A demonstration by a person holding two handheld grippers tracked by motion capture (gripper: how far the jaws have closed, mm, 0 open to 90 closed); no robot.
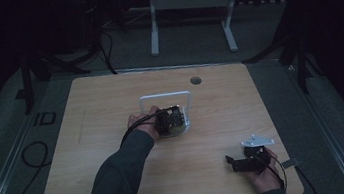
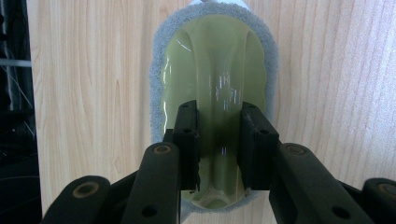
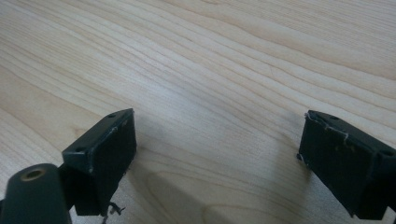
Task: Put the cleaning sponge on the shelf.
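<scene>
scrubber (image 2: pixel 212 88) dead centre here: pale green glossy plastic back with a raised ridge down its middle, grey scouring pad showing all round as a fringe, lying flat on the wooden table (image 1: pixel 119 174). sits near the middle of the tabletop, just on the person's side of the white wire frame (image 1: pixel 165 97) standing there, and short of the round cable hole (image 1: pixel 195 80) beyond that frame.

left gripper (image 2: pixel 218 140) right down on the scrubber, black pads (image 2: pixel 189 140) either side of the green ridge, closed in tight against it with hardly a sliver of gap. looks like a firm pinch on the handle ridge, pad underneath flat to the wood. from the high view, left hand (image 1: pixel 144 122) and gripper covering the scrubber, sleeve reaching in from the near edge.

progress, as a judgement: grasp made, scrubber gripped and seated on the table, so either about to lift or about to scrub across the surface. no lift visible yet, pad seemingly in full contact with the wood. everything after the grip left to do.

right gripper (image 3: pixel 217 149) well away from the scrubber, down by the near right corner of the table, held in the right hand (image 1: pixel 266 175). jaws spread wide, nothing between them but bare wood grain, tips hovering close over the table. idle for now, no part in the hold.
</scene>
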